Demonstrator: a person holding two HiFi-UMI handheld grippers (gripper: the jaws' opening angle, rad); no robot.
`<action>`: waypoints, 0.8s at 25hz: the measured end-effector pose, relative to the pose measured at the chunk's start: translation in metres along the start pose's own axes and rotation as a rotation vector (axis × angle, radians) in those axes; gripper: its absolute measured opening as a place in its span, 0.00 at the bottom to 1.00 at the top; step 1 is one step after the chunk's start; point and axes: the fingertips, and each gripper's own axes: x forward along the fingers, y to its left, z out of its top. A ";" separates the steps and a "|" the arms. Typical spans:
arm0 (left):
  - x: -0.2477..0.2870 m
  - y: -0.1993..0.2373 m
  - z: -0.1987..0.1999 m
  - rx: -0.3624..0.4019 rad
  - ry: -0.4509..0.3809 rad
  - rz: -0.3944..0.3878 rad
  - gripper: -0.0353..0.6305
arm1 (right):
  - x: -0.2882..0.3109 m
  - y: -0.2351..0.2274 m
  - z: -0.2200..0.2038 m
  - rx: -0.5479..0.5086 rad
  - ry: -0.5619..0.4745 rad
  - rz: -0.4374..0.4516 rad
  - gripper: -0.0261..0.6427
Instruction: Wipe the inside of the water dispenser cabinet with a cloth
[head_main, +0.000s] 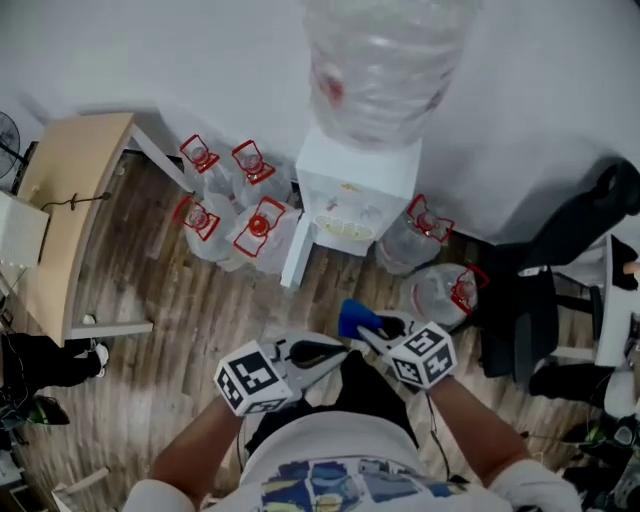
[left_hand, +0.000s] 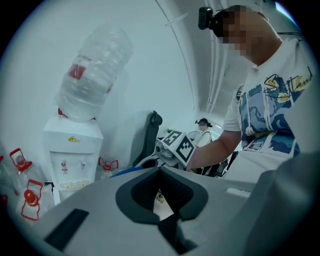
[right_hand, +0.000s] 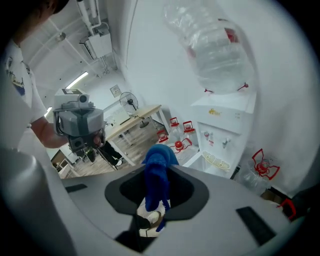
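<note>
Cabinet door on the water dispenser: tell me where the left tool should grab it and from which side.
Probably the free outer edge of the cabinet door, approached from the front: it stands swung open toward the person, thin edge exposed, and the left tool holds nothing.

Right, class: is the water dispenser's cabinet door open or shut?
Open: the cabinet door stands swung out from the water dispenser in the head view.
</note>
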 end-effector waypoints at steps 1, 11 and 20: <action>-0.006 -0.007 -0.001 -0.001 0.005 0.005 0.06 | -0.005 0.010 0.000 0.008 -0.013 -0.010 0.16; -0.075 -0.055 -0.025 0.034 0.006 0.025 0.06 | -0.027 0.102 0.002 -0.025 -0.120 -0.093 0.16; -0.134 -0.091 -0.065 0.047 0.004 0.000 0.06 | -0.031 0.175 -0.023 -0.026 -0.186 -0.168 0.16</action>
